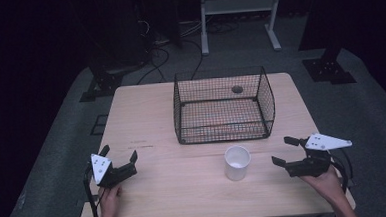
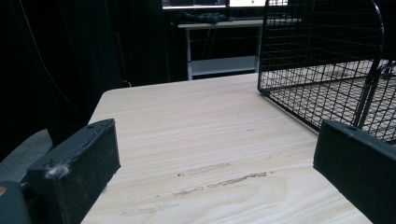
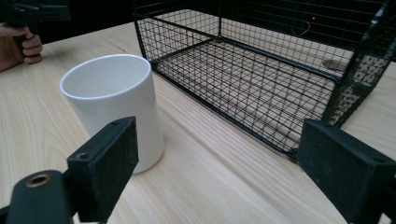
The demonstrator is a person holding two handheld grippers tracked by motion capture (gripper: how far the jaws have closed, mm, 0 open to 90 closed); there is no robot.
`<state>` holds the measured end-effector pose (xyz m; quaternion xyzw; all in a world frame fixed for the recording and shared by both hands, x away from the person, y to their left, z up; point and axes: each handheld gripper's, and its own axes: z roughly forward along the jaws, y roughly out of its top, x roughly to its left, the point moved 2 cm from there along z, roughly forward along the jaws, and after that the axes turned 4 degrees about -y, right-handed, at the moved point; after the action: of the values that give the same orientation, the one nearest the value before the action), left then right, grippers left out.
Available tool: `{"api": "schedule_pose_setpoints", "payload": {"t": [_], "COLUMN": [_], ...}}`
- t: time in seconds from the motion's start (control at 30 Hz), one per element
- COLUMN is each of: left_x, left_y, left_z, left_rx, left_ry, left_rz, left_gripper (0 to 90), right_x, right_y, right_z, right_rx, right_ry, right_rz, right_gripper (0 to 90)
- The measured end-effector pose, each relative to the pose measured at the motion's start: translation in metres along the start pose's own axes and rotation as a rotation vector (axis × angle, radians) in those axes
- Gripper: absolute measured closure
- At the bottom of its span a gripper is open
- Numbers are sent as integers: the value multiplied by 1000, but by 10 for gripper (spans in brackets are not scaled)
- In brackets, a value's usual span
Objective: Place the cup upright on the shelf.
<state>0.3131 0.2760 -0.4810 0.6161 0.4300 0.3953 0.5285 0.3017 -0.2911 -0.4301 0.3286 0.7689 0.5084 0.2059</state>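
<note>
On the desk [image 1: 150, 191], just in front of the wire basket [image 1: 224, 106], the white cup [image 1: 237, 162] stands upright, nearer to the right claw [image 1: 284, 152], which is open and empty; the left claw [image 1: 118, 155] is open too.

The right gripper [image 3: 219, 172] is holding its jaws apart with nothing between them; a white cup [image 3: 114, 105] is standing upright on the table [image 3: 219, 186] beyond the left jaw, near a black wire basket [image 3: 261, 79] lying farther back

White cup [image 1: 237, 162], black mesh-patterned wire basket [image 1: 224, 107], pale wood-grain table [image 1: 146, 116].
</note>
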Motion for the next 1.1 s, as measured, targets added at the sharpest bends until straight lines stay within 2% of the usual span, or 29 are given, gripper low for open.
{"api": "schedule_pose_setpoints", "payload": {"t": [0.33, 0.6, 0.73, 0.97, 1.1], "left_x": [0, 0, 1, 1, 1], "left_y": [0, 0, 0, 0, 0], "left_z": [0, 0, 0, 0, 0], "left_rx": [-1, -2, -5, -5, -5], "left_ry": [-2, -3, -5, -6, -5], "left_rz": [-2, -2, -8, -5, -8], "left_gripper": [0, 0, 0, 0, 0], "right_x": [14, 30, 33, 40, 45], "right_y": [8, 16, 19, 17, 17], "right_z": [9, 21, 24, 34, 37], "right_rx": [-5, 22, 17, 33, 37], "right_ry": [70, 135, 161, 190, 188], "right_rz": [-18, -58, -55, -64, -82], "right_gripper": [94, 76, 69, 55, 55]}}
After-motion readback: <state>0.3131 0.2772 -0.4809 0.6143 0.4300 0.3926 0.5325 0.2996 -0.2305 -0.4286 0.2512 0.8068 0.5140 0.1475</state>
